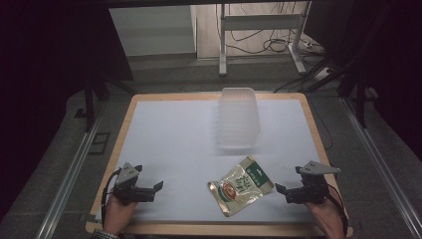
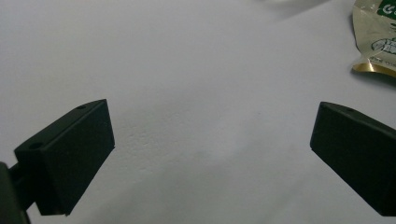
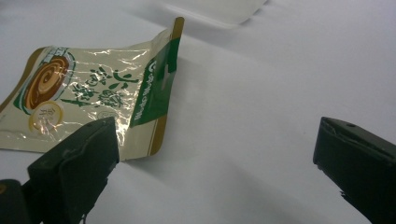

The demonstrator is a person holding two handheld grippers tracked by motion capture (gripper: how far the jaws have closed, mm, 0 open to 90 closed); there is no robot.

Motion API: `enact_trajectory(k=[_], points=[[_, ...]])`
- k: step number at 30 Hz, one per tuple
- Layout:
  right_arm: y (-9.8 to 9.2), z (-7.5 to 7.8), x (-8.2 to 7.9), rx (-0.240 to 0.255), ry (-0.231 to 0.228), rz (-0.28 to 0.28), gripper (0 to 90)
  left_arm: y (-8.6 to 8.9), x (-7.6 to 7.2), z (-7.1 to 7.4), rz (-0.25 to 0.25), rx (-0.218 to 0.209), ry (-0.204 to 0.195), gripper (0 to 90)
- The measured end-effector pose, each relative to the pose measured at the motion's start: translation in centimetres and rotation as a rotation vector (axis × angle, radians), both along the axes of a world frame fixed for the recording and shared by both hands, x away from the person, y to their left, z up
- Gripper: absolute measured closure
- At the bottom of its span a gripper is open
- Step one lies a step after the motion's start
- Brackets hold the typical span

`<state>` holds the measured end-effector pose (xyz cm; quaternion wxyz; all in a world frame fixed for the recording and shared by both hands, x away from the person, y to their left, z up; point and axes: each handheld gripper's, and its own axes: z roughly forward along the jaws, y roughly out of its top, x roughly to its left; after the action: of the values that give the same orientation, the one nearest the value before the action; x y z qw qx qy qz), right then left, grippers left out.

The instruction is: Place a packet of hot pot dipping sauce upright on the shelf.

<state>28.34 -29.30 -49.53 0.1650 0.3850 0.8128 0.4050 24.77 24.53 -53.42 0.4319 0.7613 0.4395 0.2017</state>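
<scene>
you are working over a white sheet (image 1: 174, 134) lying on a wood-edged table (image 1: 130, 112), with grey floor, a metal frame (image 1: 259, 22) and loose cables (image 1: 268, 45) sitting beyond it. your left gripper (image 1: 158, 186) is resting at the near left, jaws spread wide with nothing between them. your right gripper (image 1: 278, 189) is resting at the near right, jaws likewise apart and empty. a glossy food pouch (image 1: 241, 185) is lying flat between them, nearer the right one. a clear plastic tray (image 1: 239, 119) is sitting farther back.

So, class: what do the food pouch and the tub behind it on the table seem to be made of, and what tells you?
Pouch: looks like thin glossy plastic or foil laminate; it crinkles, glares and has gold edges.
Tub: looks like translucent, slightly frosted plastic; the white table shows faintly through its walls.
</scene>
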Motion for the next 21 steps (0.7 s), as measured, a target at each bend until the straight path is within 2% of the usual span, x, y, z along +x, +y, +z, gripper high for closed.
enact_trajectory(k=[2,7,11,16,21], points=[[0.0,0.1,0.1,0.009,0.016,0.006,1.0,0.0,0.0,0.0,-0.001,0.0,0.001,0.0],[0.2,0.2,0.3,0.01,0.012,0.018,1.7,0.0,0.0,0.0,-0.002,0.0,0.002,0.0],[0.8,0.2,0.5,-0.018,0.009,0.031,2.5,-0.1,0.0,0.0,-0.003,0.001,0.002,0.0],[1.6,-0.1,0.8,-0.022,0.026,0.022,2.5,-0.1,0.0,-0.1,-0.004,0.004,0.004,0.0],[2.0,-0.1,0.9,-0.03,0.018,0.015,2.0,-0.1,0.1,-0.1,-0.003,0.003,0.004,0.0]])
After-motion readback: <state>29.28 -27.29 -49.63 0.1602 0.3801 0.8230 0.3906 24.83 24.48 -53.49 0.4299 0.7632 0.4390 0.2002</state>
